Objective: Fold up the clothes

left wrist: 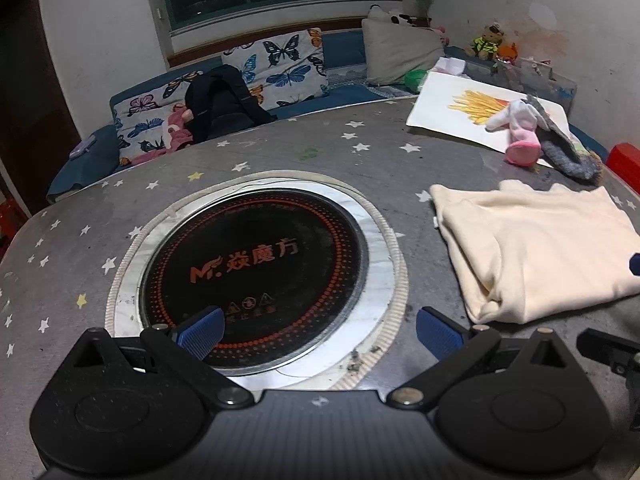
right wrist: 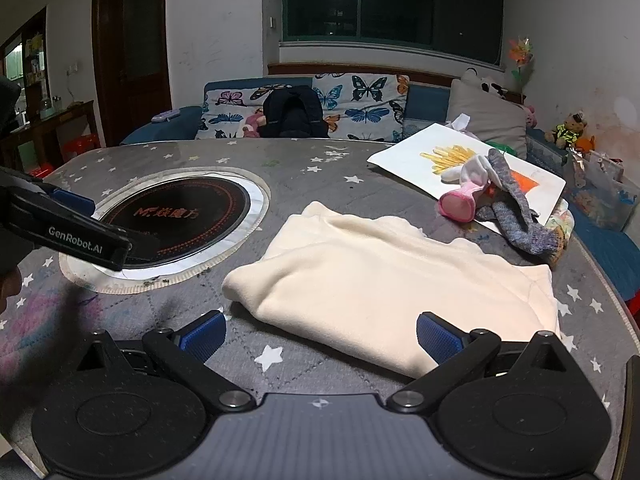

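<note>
A cream garment [right wrist: 384, 276] lies folded into a compact rectangle on the grey star-patterned table [right wrist: 192, 316]; it also shows at the right in the left wrist view [left wrist: 540, 252]. My right gripper [right wrist: 320, 336] is open and empty, hovering just in front of the garment's near edge. My left gripper [left wrist: 320, 332] is open and empty over the black round cooktop [left wrist: 256, 276], left of the garment. The left gripper's body also shows at the left of the right wrist view [right wrist: 68, 232].
A white drawing sheet with fries [right wrist: 472, 168] lies at the far right with pink-white socks [right wrist: 464, 196] and a grey-blue sock [right wrist: 516, 216] on it. The cooktop [right wrist: 180, 216] is set into the table. A sofa with butterfly cushions [right wrist: 352, 104] stands behind.
</note>
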Available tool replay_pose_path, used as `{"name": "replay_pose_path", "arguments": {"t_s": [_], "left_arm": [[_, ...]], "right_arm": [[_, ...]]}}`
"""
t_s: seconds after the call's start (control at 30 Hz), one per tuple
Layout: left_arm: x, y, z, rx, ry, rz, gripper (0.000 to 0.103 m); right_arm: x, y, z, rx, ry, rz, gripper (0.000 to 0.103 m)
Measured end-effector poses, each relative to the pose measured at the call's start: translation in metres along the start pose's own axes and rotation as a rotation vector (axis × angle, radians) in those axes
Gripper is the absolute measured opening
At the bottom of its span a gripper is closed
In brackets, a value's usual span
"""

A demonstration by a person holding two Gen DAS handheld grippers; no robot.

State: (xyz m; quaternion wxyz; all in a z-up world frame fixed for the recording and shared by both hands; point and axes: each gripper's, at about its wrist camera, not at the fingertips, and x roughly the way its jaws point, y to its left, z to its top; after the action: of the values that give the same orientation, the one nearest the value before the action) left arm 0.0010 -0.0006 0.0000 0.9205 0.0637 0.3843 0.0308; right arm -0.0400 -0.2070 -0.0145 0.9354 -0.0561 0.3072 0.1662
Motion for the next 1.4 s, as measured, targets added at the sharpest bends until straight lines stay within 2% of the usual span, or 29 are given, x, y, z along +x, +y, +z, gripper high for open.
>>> {"name": "replay_pose_path", "arguments": {"t_s": [0.13, 0.37, 0.67, 0.83, 1.13, 1.27, 1.33, 1.4], "left_arm": [[0.005, -0.006, 0.007, -0.016, -0.002, -0.014, 0.103], [0.005, 0.022, 0.018, -0.001, -0.01, -0.038, 0.103], [-0.007, 0.025, 0.034, 0.04, -0.045, -0.086, 0.103], [-0.005, 0.027, 0.031, 0.059, -0.029, -0.105, 0.103], [0.001, 0.037, 0.028, 0.111, -0.007, -0.137, 0.103], [0.01, 0.043, 0.032, 0.12, 0.001, -0.141, 0.103], [0.013, 0.045, 0.034, 0.127, 0.003, -0.143, 0.103], [0.011, 0.046, 0.033, 0.132, 0.005, -0.147, 0.103]], "right_arm": [[0.002, -0.002, 0.002, 0.0, 0.004, 0.0, 0.103], [0.004, -0.011, 0.013, -0.001, 0.01, -0.005, 0.103], [0.015, -0.045, 0.035, 0.023, 0.022, -0.062, 0.102], [0.032, -0.062, 0.046, 0.05, 0.049, -0.076, 0.099], [0.078, -0.087, 0.058, 0.048, 0.129, -0.133, 0.081], [0.1, -0.1, 0.061, 0.045, 0.168, -0.159, 0.07], [0.109, -0.103, 0.06, 0.033, 0.185, -0.158, 0.062], [0.112, -0.103, 0.06, 0.026, 0.182, -0.154, 0.045]]}}
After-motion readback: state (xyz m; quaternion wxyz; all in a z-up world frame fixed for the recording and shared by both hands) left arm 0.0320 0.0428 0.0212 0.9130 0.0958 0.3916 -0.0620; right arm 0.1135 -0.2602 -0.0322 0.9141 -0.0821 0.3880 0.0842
